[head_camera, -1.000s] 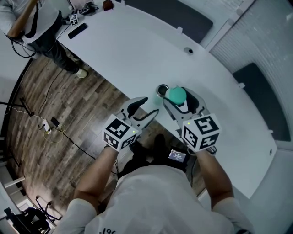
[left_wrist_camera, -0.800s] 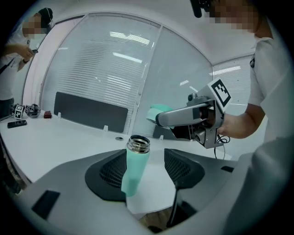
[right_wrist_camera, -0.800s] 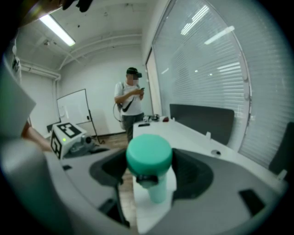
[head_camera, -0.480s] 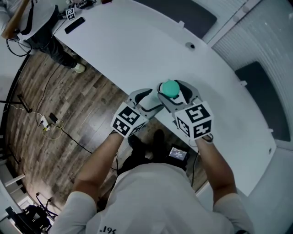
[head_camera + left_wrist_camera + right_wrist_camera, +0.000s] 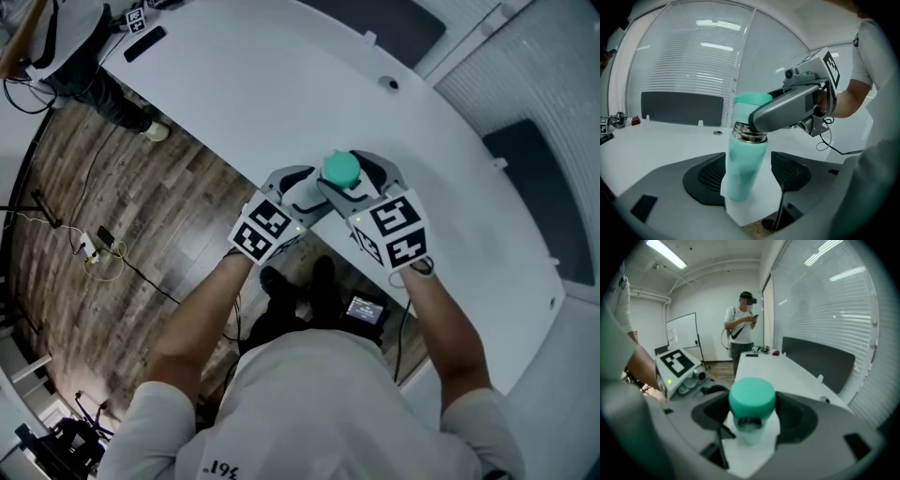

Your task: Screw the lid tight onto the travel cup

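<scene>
One travel cup (image 5: 743, 168) upright, long axis vertical, lid (image 5: 752, 397) uppermost.

table (image 5: 281, 103): white, long, runs from 10 to 4 o'clock in the head view, curved near edge
travel cup (image 5: 740, 173): mint, upright, base on the table right at the near edge, about 6 o'clock of the table's middle; mint lid (image 5: 339, 169) on top
grommet (image 5: 388, 84): small, round, set in the tabletop, 1 o'clock of the cup, well apart
black flat device (image 5: 142, 44): lies at the far end, 10 o'clock of the cup
marker block (image 5: 131, 19): just beside the device, at its 11 o'clock
small clutter (image 5: 618, 119): same far end, too small to tell
</scene>
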The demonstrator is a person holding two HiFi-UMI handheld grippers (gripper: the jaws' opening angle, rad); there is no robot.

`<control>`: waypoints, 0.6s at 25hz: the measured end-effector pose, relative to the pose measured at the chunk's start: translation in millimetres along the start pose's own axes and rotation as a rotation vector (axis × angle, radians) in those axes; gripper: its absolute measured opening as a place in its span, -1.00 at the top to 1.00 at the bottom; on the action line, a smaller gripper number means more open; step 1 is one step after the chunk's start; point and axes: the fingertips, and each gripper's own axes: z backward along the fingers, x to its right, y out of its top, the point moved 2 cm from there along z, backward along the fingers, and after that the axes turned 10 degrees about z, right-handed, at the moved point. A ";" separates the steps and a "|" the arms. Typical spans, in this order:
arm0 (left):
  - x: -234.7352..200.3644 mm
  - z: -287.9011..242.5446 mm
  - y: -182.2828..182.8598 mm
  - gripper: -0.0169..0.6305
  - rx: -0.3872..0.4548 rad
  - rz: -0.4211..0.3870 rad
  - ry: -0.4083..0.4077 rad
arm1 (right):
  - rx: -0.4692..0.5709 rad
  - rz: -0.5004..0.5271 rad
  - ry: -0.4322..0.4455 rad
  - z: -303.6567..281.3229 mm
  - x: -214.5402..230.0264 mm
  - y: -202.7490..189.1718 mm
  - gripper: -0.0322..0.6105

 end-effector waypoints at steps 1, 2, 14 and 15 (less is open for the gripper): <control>-1.1 -2.2 -1.0 -0.01 -0.004 -0.007 -0.003 | -0.003 0.007 0.002 -0.4 0.2 0.0 -0.08; -2.5 -4.2 -1.6 -0.01 -0.007 -0.012 -0.006 | -0.005 0.012 0.003 -0.8 0.6 -0.1 -0.08; -4.8 -17.9 -4.3 -0.01 -0.012 -0.012 -0.041 | 0.043 0.009 0.007 -2.7 2.0 1.9 -0.08; -5.0 -18.5 -4.2 -0.01 -0.012 -0.008 -0.042 | 0.047 0.004 0.008 -3.1 2.5 2.0 -0.08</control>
